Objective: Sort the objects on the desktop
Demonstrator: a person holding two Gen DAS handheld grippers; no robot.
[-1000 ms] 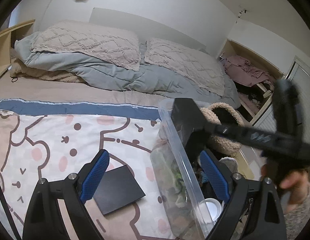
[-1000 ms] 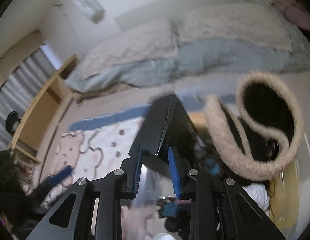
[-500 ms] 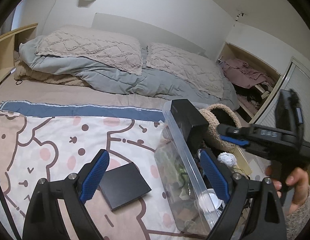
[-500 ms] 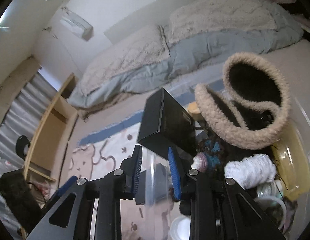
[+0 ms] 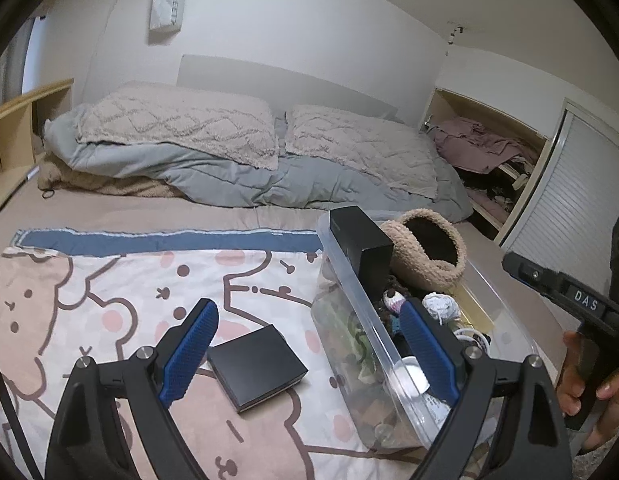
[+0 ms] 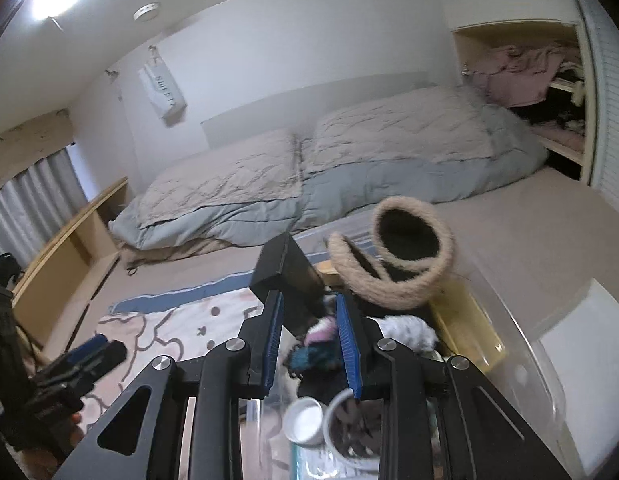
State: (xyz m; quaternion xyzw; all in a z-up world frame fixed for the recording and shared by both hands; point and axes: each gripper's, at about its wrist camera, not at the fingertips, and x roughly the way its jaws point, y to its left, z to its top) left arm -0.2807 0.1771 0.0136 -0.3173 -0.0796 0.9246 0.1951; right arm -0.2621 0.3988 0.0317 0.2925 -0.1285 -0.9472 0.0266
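A clear plastic bin (image 5: 351, 276) sits on the cartoon bear blanket (image 5: 109, 280), full of small things. A tall black box (image 5: 361, 246) stands tilted at its far left corner, beside a fuzzy beige basket (image 5: 427, 254). A flat black box (image 5: 257, 362) lies on the blanket left of the bin. My left gripper (image 5: 305, 320) hangs open above that flat box and the bin's left wall, holding nothing. My right gripper (image 6: 309, 308) hovers over the bin's near end with a narrow empty gap between its pads, short of the tall black box (image 6: 285, 276).
The bin also holds white yarn (image 5: 439, 306), a pink-and-white ball (image 6: 323, 326), a white cup (image 6: 305, 420) and a yellow tray (image 6: 465, 320). Pillows and a grey duvet (image 5: 229, 176) lie beyond. An open closet (image 5: 489, 152) is at the right. A hand (image 5: 589, 392) holds the right gripper (image 5: 517, 266).
The right gripper let go of the tall black box, which now stands in the bin, and drew back and up to the right. The left gripper backed off a little and rose.
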